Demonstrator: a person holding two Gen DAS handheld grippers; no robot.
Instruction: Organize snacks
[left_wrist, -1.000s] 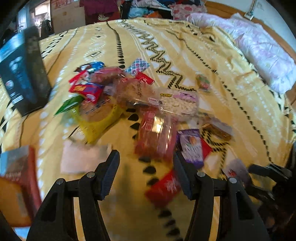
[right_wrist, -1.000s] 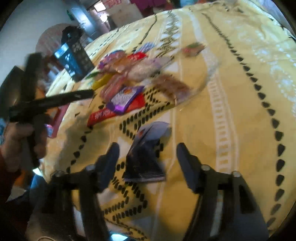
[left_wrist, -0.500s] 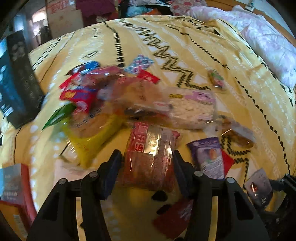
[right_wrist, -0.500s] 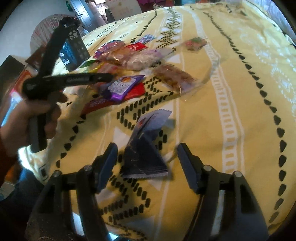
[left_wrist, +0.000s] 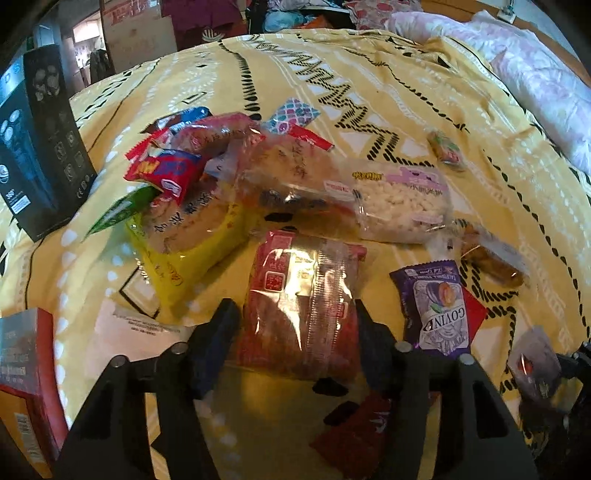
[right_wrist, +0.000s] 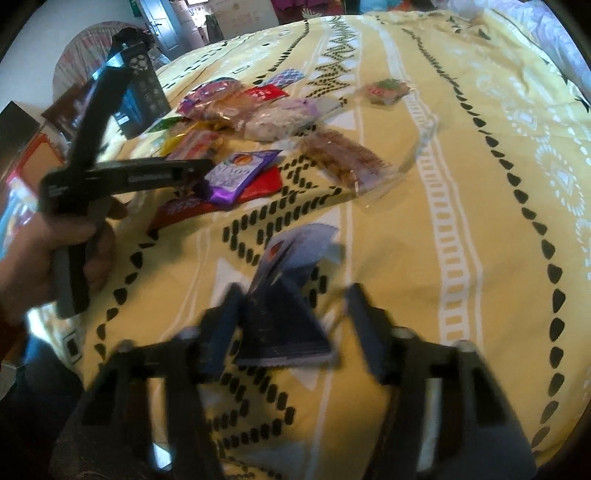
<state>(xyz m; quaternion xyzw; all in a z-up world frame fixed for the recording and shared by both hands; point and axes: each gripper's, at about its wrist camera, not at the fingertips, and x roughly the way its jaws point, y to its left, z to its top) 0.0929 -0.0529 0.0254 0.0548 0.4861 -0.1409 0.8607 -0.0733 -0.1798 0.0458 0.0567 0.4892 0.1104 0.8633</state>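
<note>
A heap of snack packets lies on a yellow patterned bedspread (left_wrist: 369, 74). My left gripper (left_wrist: 295, 332) points down over a red clear-wrapped packet (left_wrist: 303, 295) that lies flat between its fingers. Its jaws are easing apart, with the pads close along both sides. In the right wrist view this left gripper (right_wrist: 199, 170) is held in a hand (right_wrist: 44, 258). My right gripper (right_wrist: 291, 328) is closing around a crumpled dark blue packet (right_wrist: 284, 295). The left finger touches the packet, while a gap shows at the right finger.
A purple packet (left_wrist: 436, 306), a white puffed-snack bag (left_wrist: 399, 199), a yellow bag (left_wrist: 184, 240), a brown bar (right_wrist: 343, 158) and a small candy (right_wrist: 386, 90) lie around. A black box (left_wrist: 40, 147) and a red box (left_wrist: 26, 369) stand at the left. A pink quilt (left_wrist: 535, 74) lies far right.
My left gripper has moved forward and down from the flat red packet until its fingers flank the red clear-wrapped packet. The right gripper's jaws have narrowed around the dark blue packet.
</note>
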